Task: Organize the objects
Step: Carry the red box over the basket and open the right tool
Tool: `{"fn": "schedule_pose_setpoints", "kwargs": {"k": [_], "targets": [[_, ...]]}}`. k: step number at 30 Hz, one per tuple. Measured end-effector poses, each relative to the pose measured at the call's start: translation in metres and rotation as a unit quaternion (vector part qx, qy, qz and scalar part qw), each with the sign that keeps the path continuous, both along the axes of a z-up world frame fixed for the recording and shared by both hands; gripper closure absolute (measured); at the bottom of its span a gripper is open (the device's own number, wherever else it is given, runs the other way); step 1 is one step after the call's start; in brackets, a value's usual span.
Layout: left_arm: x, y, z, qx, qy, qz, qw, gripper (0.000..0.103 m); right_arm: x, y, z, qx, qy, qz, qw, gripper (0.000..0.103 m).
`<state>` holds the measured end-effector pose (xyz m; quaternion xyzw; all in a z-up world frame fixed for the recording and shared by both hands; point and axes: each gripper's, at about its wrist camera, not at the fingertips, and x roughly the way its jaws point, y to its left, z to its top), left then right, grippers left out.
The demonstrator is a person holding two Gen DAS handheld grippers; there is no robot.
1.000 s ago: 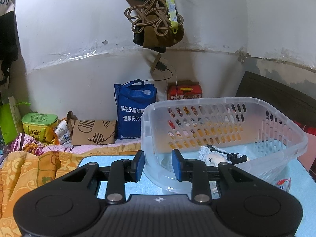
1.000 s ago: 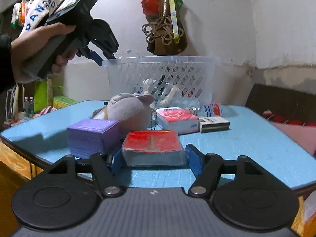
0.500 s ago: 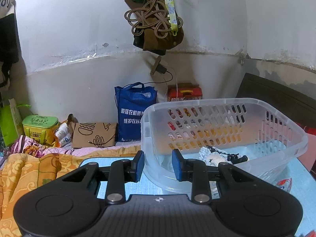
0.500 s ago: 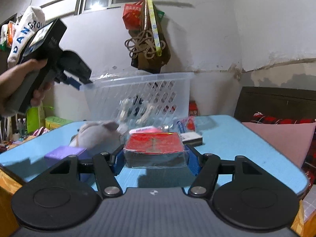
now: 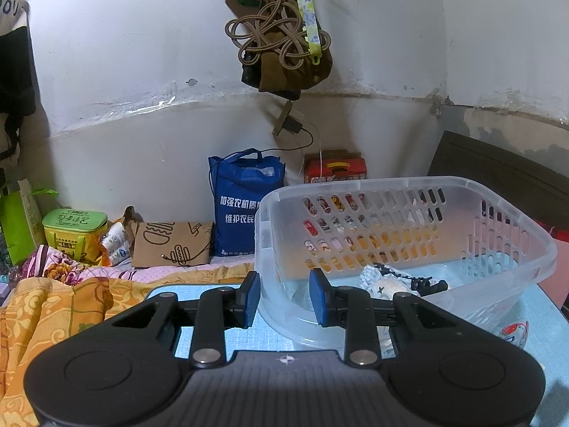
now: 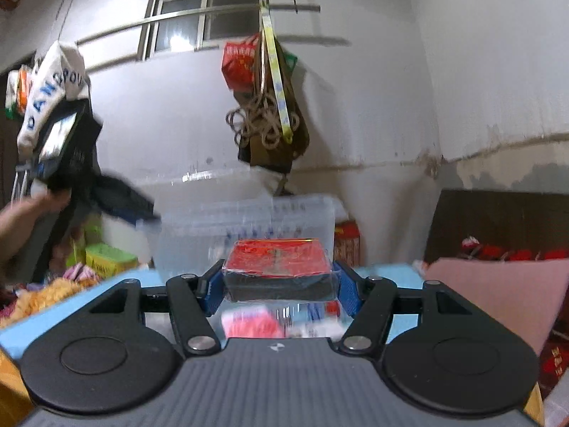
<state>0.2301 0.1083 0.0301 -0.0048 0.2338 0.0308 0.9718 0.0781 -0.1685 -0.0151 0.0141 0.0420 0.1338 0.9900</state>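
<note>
A clear slotted plastic basket (image 5: 409, 185) stands on the light blue table (image 5: 554, 323), with a white cloth item and a small black thing (image 5: 384, 281) on its floor. My left gripper (image 5: 282, 299) is shut on the basket's near corner wall, one pad outside and one inside. In the right wrist view my right gripper (image 6: 279, 284) is shut on a red-topped box wrapped in clear film (image 6: 277, 259), held in the air in front of the blurred basket (image 6: 249, 224). A hand (image 6: 32, 210) with the left gripper shows blurred at the left.
A blurred pink packet (image 6: 249, 322) lies on the table under the held box. Behind the basket stand a blue bag (image 5: 242, 206), a red box (image 5: 334, 172) and a green tin (image 5: 74, 227). Bags and rope (image 5: 284, 35) hang on the wall. Orange bedding (image 5: 53, 313) lies left, a pink cushion (image 6: 498, 295) right.
My right gripper has risen with the red box, off the table and closer to the basket; the grey plush and purple box have dropped out of its view. The left gripper has kept still.
</note>
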Motion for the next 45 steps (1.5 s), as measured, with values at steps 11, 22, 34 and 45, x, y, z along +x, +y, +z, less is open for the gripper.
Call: {"fn": "schedule_pose_setpoints", "kwargs": {"k": [11,22,34,45], "targets": [[-0.001,0.000,-0.001,-0.002,0.002,-0.001,1.0000,0.068,0.055,0.008,0.053,-0.001,-0.018,0.024,1.000,0.038],[0.001,0.000,-0.001,-0.006,0.006,-0.002,1.0000,0.068,0.148,0.050,0.070,-0.056,0.072,0.028,0.995,0.038],[0.001,0.000,-0.002,-0.005,0.005,-0.003,1.0000,0.068,0.146,0.053,0.058,-0.080,0.047,-0.009,0.996,0.000],[-0.001,-0.001,-0.001,-0.001,0.005,-0.002,1.0000,0.068,0.119,0.015,0.050,-0.016,0.069,-0.020,0.997,0.000]]}}
